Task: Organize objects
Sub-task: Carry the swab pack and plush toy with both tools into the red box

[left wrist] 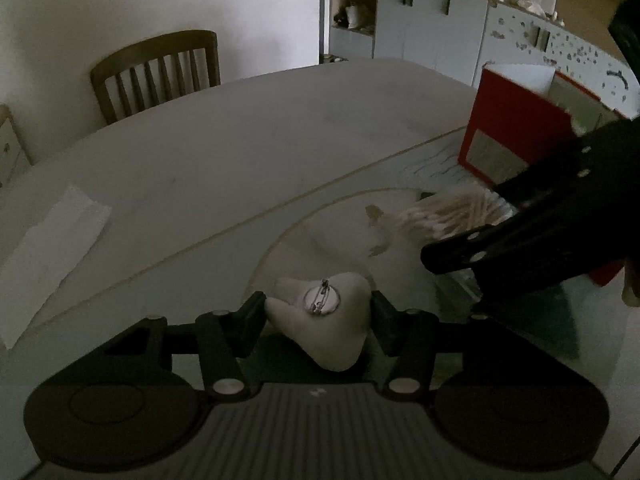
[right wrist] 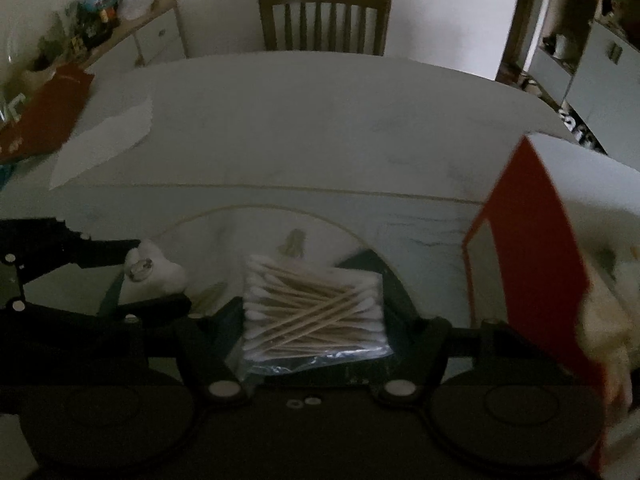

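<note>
Your left gripper (left wrist: pixel 319 312) pinches one white tooth-shaped pin badge (left wrist: pixel 324 316); your right gripper (right wrist: pixel 316 320) clasps one clear bag of wooden cotton swabs (right wrist: pixel 316 312).

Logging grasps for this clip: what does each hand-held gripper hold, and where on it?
Left hand-held gripper: white tooth-shaped brooch, pinched across its sides. Right hand-held gripper: bag of cotton swabs, fingers at its two ends.

Wooden chair (right wrist: pixel 324 18) behind table (right wrist: pixel 320 120); cabinets (left wrist: pixel 432 36) beyond.
</note>
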Tool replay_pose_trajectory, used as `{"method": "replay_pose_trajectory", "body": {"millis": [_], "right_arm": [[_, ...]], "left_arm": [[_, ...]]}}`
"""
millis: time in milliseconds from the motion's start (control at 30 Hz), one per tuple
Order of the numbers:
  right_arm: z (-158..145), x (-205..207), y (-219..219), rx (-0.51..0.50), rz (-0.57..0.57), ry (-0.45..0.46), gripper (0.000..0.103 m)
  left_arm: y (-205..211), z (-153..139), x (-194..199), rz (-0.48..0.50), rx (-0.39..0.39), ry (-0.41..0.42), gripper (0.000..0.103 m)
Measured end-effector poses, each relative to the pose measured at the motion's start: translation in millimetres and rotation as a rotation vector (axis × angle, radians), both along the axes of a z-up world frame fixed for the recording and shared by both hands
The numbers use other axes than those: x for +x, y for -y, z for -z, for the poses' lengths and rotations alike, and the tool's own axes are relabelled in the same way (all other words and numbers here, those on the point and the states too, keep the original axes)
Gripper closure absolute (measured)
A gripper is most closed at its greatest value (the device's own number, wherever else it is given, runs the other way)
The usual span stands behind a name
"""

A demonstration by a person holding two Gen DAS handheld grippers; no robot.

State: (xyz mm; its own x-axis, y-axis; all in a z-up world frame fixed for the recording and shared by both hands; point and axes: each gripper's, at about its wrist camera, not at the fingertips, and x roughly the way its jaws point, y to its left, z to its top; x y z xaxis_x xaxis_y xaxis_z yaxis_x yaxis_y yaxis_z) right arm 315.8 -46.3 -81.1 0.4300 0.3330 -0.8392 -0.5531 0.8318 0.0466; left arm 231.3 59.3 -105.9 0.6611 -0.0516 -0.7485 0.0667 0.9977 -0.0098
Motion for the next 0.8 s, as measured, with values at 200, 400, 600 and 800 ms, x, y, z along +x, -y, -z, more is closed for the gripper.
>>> {"method": "replay_pose_trajectory", "body": {"millis": [200,400,600,800], "right_arm": [[-21.6,-23.4,20.5,0.024,0.011,0.0,0.033],[-46.7,-48.9,41.0,0.062,0.026,0.019,0.033],[-71.7,-71.3,66.5,0.103,0.049,0.057,0.033],[-90.4,-84.0,94.1,0.143,0.09,0.082,0.033]], "left_arm": [[8.8,-19.9,-24.5,0.003,-0.036,0.019,0.049],[20.9,-42.3,-47.2,0.001,-0.054,0.032,0.049],[35.2,-66.0,-64.9,0.003,-0.071,0.057,0.049],[56.8,-90.9,-74.8,0.03,-0.072,0.103,0.048]]}}
